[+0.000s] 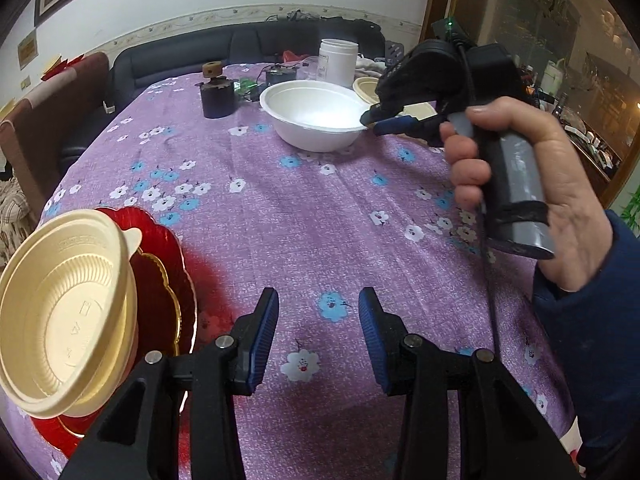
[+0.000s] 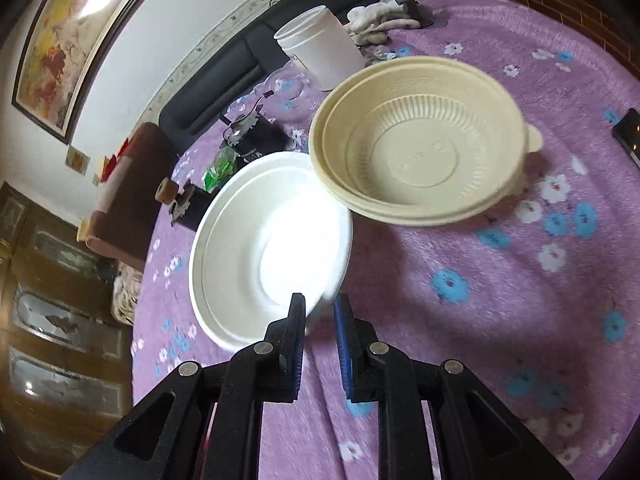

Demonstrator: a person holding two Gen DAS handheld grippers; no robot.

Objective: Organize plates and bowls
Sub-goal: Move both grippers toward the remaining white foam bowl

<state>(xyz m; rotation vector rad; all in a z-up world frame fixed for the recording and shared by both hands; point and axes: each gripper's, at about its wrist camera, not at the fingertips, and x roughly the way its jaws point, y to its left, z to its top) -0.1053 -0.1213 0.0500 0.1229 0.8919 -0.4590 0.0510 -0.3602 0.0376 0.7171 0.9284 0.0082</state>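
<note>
A white foam bowl sits on the purple floral tablecloth. My right gripper straddles its near rim, one finger inside and one outside, and the rim fills the narrow gap between the pads. Just behind the white bowl stand stacked cream plastic bowls. Another cream bowl stack rests on red scalloped plates at the near left. My left gripper hangs open above bare cloth to the right of those plates, holding nothing.
A white jar, a clear cup and dark cylindrical gadgets crowd the table's far side. A phone lies at the right edge. A dark sofa runs behind the table. A hand grips the right tool's handle.
</note>
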